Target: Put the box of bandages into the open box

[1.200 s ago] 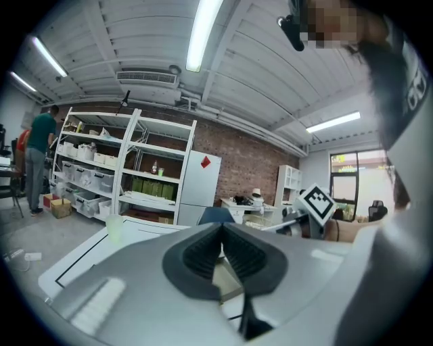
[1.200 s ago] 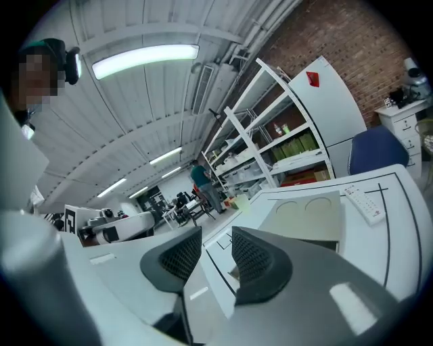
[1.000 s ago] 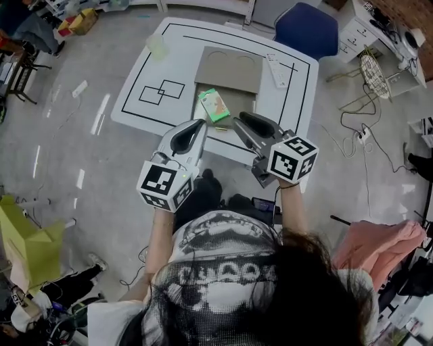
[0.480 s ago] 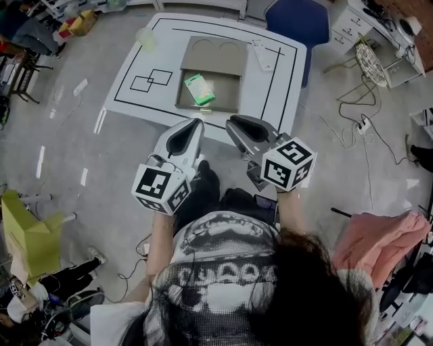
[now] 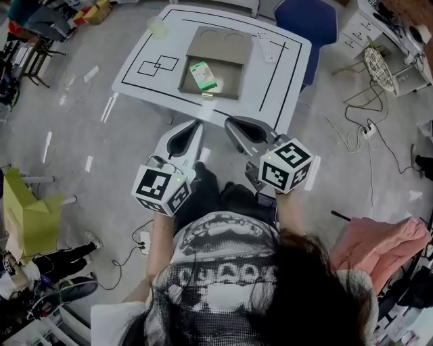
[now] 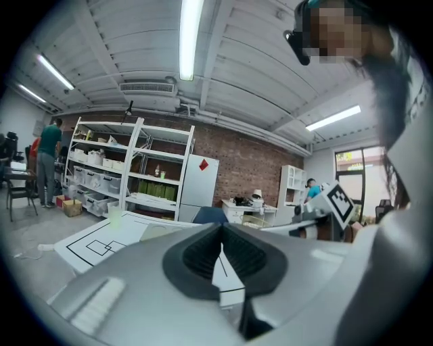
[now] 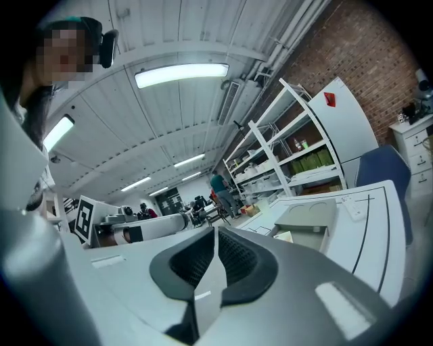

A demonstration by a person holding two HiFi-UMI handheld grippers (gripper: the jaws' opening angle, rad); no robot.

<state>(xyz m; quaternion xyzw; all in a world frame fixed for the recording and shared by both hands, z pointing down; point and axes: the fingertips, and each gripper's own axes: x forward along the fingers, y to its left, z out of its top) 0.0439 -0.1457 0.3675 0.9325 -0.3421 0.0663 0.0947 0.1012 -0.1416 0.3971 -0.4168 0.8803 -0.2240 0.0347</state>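
A patterned shirt (image 5: 216, 270) is being worn by the person, whose dark hair (image 5: 304, 284) is showing at the near edge. To the near left a yellow bag (image 5: 30, 223) is lying on the floor (image 5: 88, 128), and to the near right a pink cloth (image 5: 379, 246) is lying.

Both arms are being held out over the floor, short of the table (image 5: 287, 74). The left gripper (image 5: 197, 124) is being held to the left and the right gripper (image 5: 231, 123) just beside it to the right, apart from each other, both being pointed toward the table's near edge. In the left gripper view the left jaws are being kept together at the tips, with only a thin slit behind them and nothing gripped. In the right gripper view the right jaws are closing and are almost together, with nothing between them.

Farther off, the white table is being crossed by black lines, with two overlapping squares (image 5: 157, 66) drawn at its left. The open box (image 5: 226, 82) is sitting near the table's middle, its flap (image 5: 216, 42) being laid back on the far side. The bandage box (image 5: 203, 76) is lying flat inside the open box, toward its left, well apart from both grippers.

A remote (image 5: 266, 48) is lying to the right of the flap, and a pale cup (image 5: 157, 27) is standing at the far left corner. A blue chair (image 5: 308, 20) is standing beyond the table's far right edge.
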